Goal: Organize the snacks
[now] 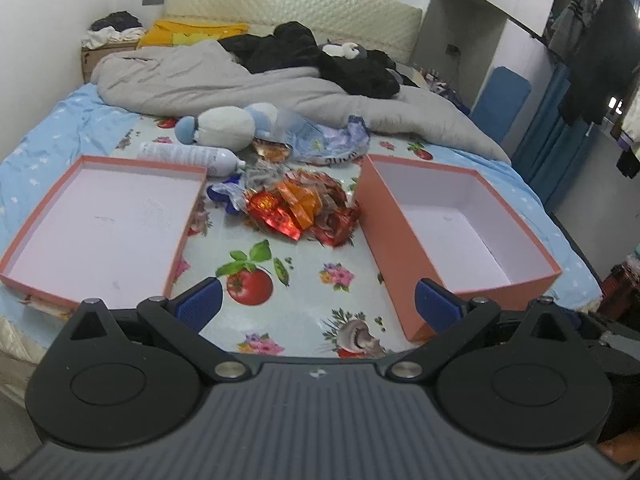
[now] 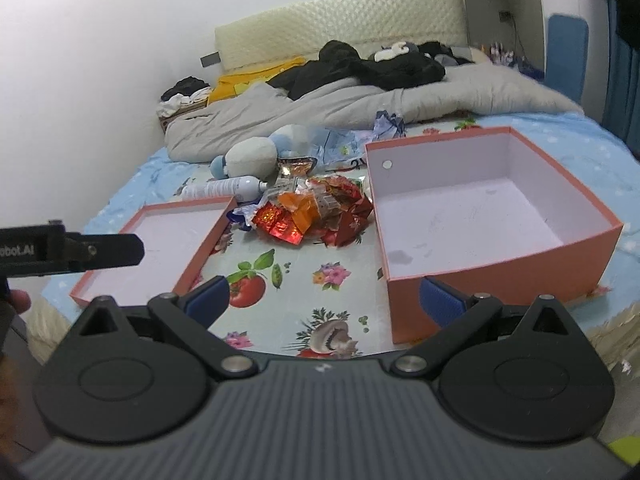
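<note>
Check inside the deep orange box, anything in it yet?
Nothing yet: the deep orange box shows a bare white floor with faint smudges. Its near wall hides the front strip of floor. Snack pile sits outside.

I see a bed (image 1: 48, 128) under a fruit-print cloth (image 1: 296, 304), bearing a shallow lid (image 1: 100, 216), deep box (image 1: 472, 216), snack pile (image 1: 304, 208), bottle (image 1: 192, 156), plush toy (image 1: 224, 128), grey duvet (image 1: 224, 80)

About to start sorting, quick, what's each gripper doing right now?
Left gripper: open, holding nothing.
Right gripper: open, holding nothing.
</note>
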A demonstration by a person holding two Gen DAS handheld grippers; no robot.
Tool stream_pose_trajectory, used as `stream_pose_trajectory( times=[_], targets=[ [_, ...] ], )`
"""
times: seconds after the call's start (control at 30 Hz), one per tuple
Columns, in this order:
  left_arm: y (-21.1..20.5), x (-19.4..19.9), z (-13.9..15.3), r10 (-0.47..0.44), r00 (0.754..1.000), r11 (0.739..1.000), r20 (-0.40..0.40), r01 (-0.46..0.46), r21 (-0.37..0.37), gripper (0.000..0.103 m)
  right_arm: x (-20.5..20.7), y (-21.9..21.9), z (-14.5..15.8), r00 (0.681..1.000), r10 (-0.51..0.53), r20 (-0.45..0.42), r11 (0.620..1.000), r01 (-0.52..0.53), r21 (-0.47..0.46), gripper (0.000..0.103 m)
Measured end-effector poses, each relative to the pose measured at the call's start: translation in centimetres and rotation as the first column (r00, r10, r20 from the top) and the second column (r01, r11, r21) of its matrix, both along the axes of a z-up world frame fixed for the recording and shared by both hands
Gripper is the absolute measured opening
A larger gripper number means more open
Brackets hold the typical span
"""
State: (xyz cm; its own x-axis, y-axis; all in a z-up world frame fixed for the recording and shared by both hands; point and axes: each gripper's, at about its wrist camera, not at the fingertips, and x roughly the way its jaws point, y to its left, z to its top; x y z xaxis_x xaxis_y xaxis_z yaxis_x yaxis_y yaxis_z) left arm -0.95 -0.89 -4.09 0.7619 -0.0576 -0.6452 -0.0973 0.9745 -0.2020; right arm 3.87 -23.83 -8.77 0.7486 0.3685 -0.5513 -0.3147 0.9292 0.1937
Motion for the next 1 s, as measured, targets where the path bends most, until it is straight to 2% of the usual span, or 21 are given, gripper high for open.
stream_pose_trajectory(
  times=[0.2,0.43,0.6,0.77,1.0],
  targets=[
    [0.1,0.4,-0.8,-0.002,0.999,1.000,-0.033,0.002,-0.006,0.103,0.5,-0.1,-0.7,0.999,-0.002,-0.037,1.000,0.003,0.020,0.099],
    [0.2,1.2,-0.9,-0.029,0.999,1.000,-0.034,0.030,0.009,0.103,0.8,-0.3,-1.3,0.998,-0.019,-0.061,0.999,0.021,0.042,0.099],
    [0.7,1.5,-1.3,-0.026,0.999,1.000,-0.038,0.026,-0.018,0.103,1.4,0.2,-1.6,0.996,-0.016,-0.088,0.999,0.019,0.035,0.094],
    [0.9,1.6,-1.7,-0.017,0.999,1.000,-0.041,0.016,-0.020,0.103,1.5,0.5,-1.7,0.997,-0.023,-0.080,0.999,0.026,0.036,0.094],
    [2.0,3.5,-3.1,-0.022,0.998,1.000,-0.060,0.021,-0.020,0.103,1.9,1.9,-2.5,1.000,-0.011,-0.005,1.000,0.011,0.024,0.094]
  ],
)
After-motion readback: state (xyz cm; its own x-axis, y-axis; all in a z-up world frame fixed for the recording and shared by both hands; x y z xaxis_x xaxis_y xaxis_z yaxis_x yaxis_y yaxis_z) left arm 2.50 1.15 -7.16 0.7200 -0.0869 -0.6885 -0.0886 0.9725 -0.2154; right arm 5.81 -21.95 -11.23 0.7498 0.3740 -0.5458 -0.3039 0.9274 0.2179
